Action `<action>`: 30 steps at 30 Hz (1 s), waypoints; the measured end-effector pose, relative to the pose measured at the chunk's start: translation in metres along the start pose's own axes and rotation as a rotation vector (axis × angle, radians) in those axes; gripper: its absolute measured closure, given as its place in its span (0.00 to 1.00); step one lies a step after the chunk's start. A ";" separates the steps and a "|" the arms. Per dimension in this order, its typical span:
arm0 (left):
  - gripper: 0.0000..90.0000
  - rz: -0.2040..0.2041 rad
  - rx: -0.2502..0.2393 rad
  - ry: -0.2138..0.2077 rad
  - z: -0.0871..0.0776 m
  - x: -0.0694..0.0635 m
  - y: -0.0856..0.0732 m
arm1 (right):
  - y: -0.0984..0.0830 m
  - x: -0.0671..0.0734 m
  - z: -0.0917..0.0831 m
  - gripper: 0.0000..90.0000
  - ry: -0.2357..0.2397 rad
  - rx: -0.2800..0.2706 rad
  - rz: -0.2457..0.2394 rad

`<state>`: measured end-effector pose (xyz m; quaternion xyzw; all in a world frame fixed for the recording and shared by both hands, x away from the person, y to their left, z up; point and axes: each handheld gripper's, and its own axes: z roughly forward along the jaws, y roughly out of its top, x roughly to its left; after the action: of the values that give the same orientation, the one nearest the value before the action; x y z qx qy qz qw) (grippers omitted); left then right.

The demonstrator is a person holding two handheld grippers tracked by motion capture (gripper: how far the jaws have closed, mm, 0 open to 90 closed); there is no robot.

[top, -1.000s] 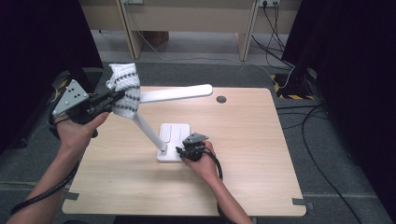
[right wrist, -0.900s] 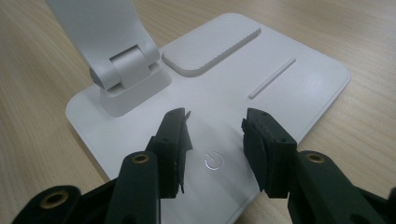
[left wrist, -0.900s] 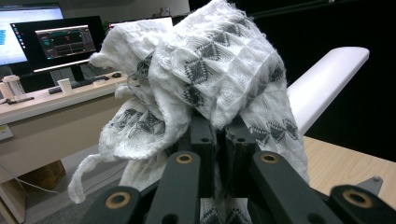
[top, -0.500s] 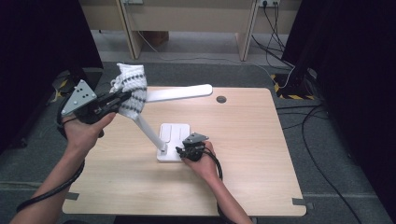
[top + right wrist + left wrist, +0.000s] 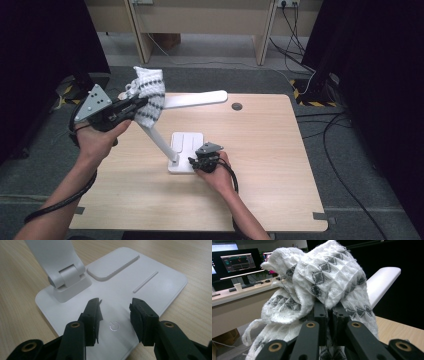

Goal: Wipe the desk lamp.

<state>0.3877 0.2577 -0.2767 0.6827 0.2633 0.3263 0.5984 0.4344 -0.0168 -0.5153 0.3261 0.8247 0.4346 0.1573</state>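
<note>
Jaws pinching cloth [image 5: 148, 93] — moved rightward, over lamp [image 5: 186, 146]

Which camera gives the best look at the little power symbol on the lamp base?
The right gripper view: the power symbol sits large on the white base, between the right tool's open jaws. In the high view the base is small and the symbol too tiny to tell. The left gripper view faces the cloth.
</note>
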 end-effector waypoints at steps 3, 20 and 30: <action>0.94 0.001 -0.001 -0.004 0.002 -0.001 0.001 | 0.000 0.000 0.000 0.66 0.000 0.000 -0.001; 0.94 0.003 -0.001 -0.021 0.013 -0.009 0.005 | 0.000 0.000 0.000 0.66 -0.002 0.000 0.000; 0.94 0.009 -0.001 -0.035 0.020 -0.015 0.008 | 0.000 0.000 0.000 0.66 -0.002 0.000 0.000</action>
<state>0.3929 0.2318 -0.2725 0.6891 0.2494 0.3171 0.6020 0.4340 -0.0166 -0.5153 0.3267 0.8244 0.4345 0.1580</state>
